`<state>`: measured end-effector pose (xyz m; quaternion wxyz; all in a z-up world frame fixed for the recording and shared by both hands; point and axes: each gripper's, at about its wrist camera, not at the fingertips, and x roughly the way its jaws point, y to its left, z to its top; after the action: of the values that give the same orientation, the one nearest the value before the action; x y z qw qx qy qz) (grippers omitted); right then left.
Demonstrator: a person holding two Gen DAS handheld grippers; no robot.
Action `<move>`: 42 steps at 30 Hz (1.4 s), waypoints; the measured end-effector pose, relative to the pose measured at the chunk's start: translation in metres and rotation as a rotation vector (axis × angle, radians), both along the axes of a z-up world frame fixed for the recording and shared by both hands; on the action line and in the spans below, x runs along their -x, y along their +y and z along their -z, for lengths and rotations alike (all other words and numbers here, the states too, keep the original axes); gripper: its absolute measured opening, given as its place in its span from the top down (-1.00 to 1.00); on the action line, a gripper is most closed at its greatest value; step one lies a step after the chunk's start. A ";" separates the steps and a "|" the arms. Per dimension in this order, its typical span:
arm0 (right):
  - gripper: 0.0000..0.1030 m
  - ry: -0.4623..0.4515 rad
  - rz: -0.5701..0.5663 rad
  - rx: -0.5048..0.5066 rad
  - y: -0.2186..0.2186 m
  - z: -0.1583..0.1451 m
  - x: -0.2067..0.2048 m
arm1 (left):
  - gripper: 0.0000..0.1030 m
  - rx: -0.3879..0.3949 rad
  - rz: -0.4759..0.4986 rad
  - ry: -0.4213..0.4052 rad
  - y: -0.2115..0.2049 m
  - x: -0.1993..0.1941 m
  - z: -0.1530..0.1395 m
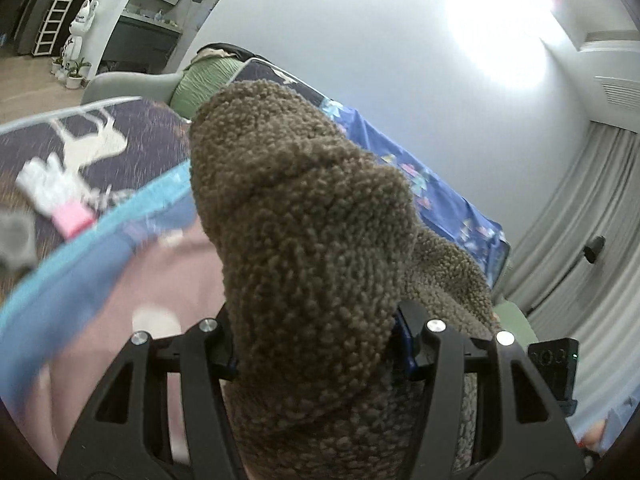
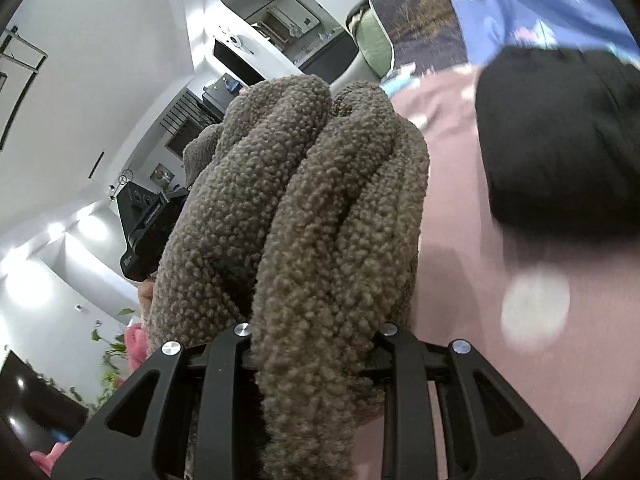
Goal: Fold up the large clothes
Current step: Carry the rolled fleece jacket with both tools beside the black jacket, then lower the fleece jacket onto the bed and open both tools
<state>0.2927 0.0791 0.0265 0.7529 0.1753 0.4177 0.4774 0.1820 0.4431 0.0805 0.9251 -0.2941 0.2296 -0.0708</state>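
A thick brown fleece garment (image 1: 304, 216) fills the middle of the left wrist view. My left gripper (image 1: 320, 344) is shut on a bunched fold of it and holds it up above the bed. The same brown fleece (image 2: 320, 208) fills the right wrist view, where my right gripper (image 2: 316, 344) is shut on another bunched fold. Both sets of fingertips are buried in the fabric. The other gripper's black body (image 2: 148, 220) shows at the left of the right wrist view, close by.
Under the garment lies a pink sheet (image 2: 452, 240) on a bed. A black garment (image 2: 560, 140) lies on it at right. A blue patterned cloth (image 1: 420, 176), a dark deer-print blanket (image 1: 120, 136) and a white-pink glove (image 1: 56, 196) lie around.
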 end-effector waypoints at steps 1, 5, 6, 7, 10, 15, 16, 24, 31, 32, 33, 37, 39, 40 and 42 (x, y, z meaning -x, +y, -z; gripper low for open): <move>0.50 0.003 0.010 -0.003 0.007 -0.002 -0.019 | -0.11 0.000 -0.012 0.003 0.008 -0.023 -0.003; 0.50 0.032 0.046 0.004 0.026 0.007 -0.083 | -0.11 -0.046 -0.048 0.038 0.031 -0.106 -0.005; 0.50 0.048 0.061 0.015 0.031 0.015 -0.101 | -0.10 -0.061 -0.051 0.046 0.034 -0.124 -0.004; 0.50 0.062 0.073 0.023 0.036 0.021 -0.108 | -0.10 -0.082 -0.054 0.059 0.036 -0.145 -0.002; 0.49 0.084 0.112 0.074 0.043 0.047 -0.128 | -0.11 -0.123 -0.061 0.080 0.034 -0.186 0.018; 0.40 0.029 0.212 0.309 0.051 0.104 -0.156 | -0.24 -0.223 -0.139 0.284 0.022 -0.241 0.115; 0.34 -0.006 0.212 0.295 0.050 0.107 -0.154 | -0.26 -0.344 -0.163 0.381 0.011 -0.254 0.142; 0.15 -0.064 0.260 0.341 0.052 0.104 -0.133 | -0.43 -0.372 -0.207 0.349 0.029 -0.238 0.134; -0.11 -0.179 0.320 0.375 0.031 0.057 -0.105 | -0.69 -0.339 -0.112 0.167 -0.007 -0.177 0.084; -0.13 -0.222 0.335 0.397 0.026 0.049 -0.096 | -0.73 -0.355 -0.090 0.143 -0.018 -0.165 0.077; -0.13 -0.258 0.346 0.417 0.023 0.043 -0.087 | -0.76 -0.367 -0.074 0.130 -0.027 -0.153 0.071; -0.14 -0.364 0.401 0.480 0.005 0.023 -0.039 | -0.91 -0.405 -0.043 0.072 -0.067 -0.103 0.061; -0.24 -0.385 0.421 0.479 -0.005 0.017 -0.019 | -0.96 -0.409 -0.039 0.058 -0.085 -0.081 0.062; -0.25 -0.403 0.437 0.479 -0.010 0.012 -0.005 | -0.96 -0.412 -0.039 0.050 -0.093 -0.073 0.062; -0.25 -0.432 0.455 0.482 -0.015 0.003 0.016 | -0.96 -0.440 -0.039 0.030 -0.118 -0.050 0.063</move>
<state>0.2772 0.0637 0.0233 0.9297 -0.0229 0.3001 0.2123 0.2318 0.3255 0.0179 0.9646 -0.0905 0.2478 0.0032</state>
